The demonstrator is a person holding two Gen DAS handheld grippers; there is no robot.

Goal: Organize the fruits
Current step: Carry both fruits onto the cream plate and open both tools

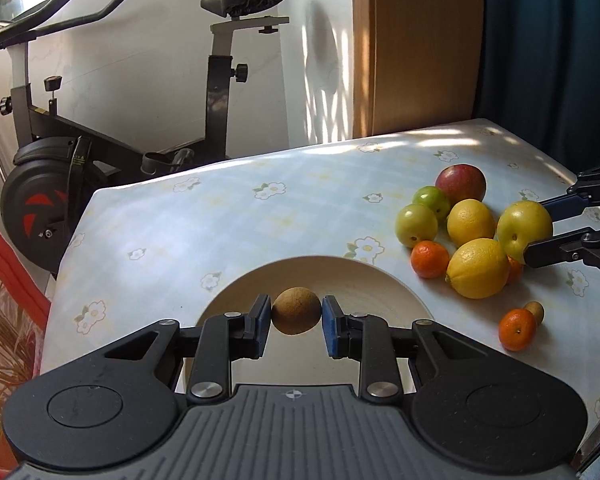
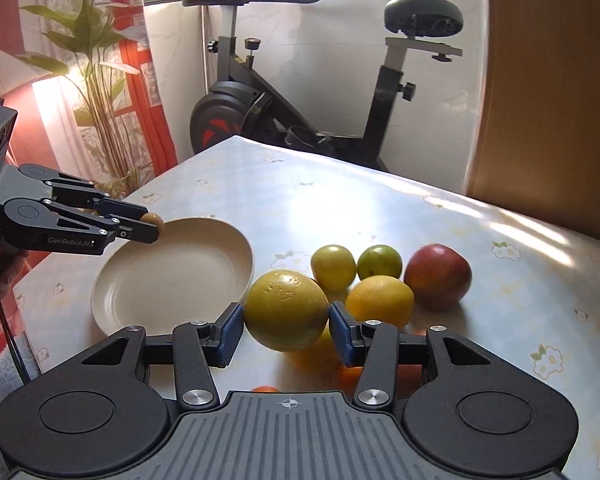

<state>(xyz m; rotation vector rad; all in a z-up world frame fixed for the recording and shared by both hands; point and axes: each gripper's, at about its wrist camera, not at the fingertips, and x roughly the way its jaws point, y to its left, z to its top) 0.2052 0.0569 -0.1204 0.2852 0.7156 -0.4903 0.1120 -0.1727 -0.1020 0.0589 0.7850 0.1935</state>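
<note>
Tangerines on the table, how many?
3 visible: one tangerine at the pile's near-left edge, a second apart beside a small brown fruit, a third mostly hidden behind a lemon. More may be hidden.

We are looking at a home living room: a black exercise bike [image 2: 300,92] is standing behind the floral-clothed table [image 2: 340,208], with a leafy green houseplant [image 2: 96,60] growing to the bike's left.

Table with plate and fruit

A flower-print table [image 1: 228,216] carries a cream plate [image 1: 372,280] near its left; right of it lie lemons [image 1: 478,268], green fruits [image 1: 416,225], a red apple [image 1: 460,182] and tangerines [image 1: 517,329].
</note>
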